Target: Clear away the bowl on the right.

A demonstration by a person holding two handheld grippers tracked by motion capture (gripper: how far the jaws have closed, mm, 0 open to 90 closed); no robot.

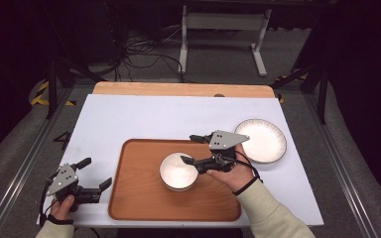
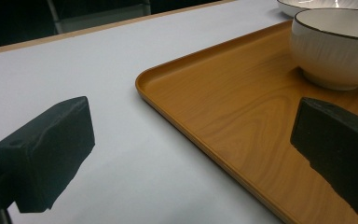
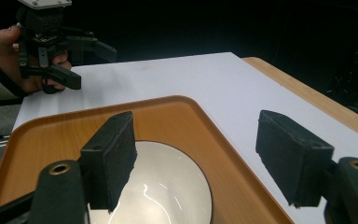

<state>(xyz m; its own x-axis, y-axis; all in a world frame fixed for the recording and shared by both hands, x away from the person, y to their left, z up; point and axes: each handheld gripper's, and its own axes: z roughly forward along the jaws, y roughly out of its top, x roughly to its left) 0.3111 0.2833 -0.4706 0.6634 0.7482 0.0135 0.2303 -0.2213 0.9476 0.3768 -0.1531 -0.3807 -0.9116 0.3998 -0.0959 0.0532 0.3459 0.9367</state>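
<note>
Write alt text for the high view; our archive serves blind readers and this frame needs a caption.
A person's right gripper hangs open over the rim of a white bowl on a wooden tray. The left gripper, also open, sits at the tray's left edge on a white table, and a white plate lies right of the tray.

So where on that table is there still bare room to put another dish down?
The white sheet behind the wooden tray lies bare across the far half, up to the wooden table edge. The tray's left half, left of the bowl, is bare too. It is crowded at the right, where the right gripper hovers between bowl and plate.
</note>
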